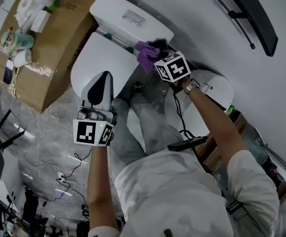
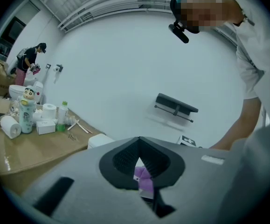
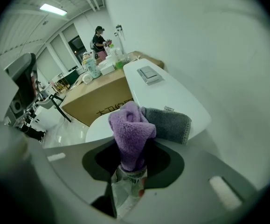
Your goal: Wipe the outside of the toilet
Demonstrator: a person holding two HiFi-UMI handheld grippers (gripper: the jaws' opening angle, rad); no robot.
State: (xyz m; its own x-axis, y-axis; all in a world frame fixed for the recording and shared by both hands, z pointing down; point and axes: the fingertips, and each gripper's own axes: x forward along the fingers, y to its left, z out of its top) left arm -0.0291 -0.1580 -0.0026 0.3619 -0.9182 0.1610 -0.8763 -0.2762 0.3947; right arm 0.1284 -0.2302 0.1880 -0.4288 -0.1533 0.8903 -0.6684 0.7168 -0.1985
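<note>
My right gripper [image 1: 151, 58] is clenched on the purple cloth [image 1: 144, 56]. In the right gripper view the wad [image 3: 131, 129] is pinched low between the jaws and bulges well past their tips. A grey piece of fabric [image 3: 168, 123] shows just beside it; I cannot tell whether that is a second cloth or the other face of the same one. From the head view the cloth sits at the right front corner of the tank [image 1: 114, 8], where the tank meets the closed lid of the toilet [image 1: 99, 53], but I cannot tell whether it is pressing on the porcelain yet. My left gripper [image 1: 101, 86] is closed on nothing, hanging near the front of the lid with its tips pointing toward it. In my judgement the step in hand is wiping the tank's outer face. To do it well I want the soft bulge of cloth, not the jaw tips, to meet the surface, so I would tilt the right gripper to lay the wad flat. I would then draw it along the tank edge in long overlapping passes, steering around the flush plate [image 3: 148, 73] on top. The pinch looks low on the cloth, so I would press lightly to avoid dragging it out. I would also hold the left gripper clear of the wiping path.
</note>
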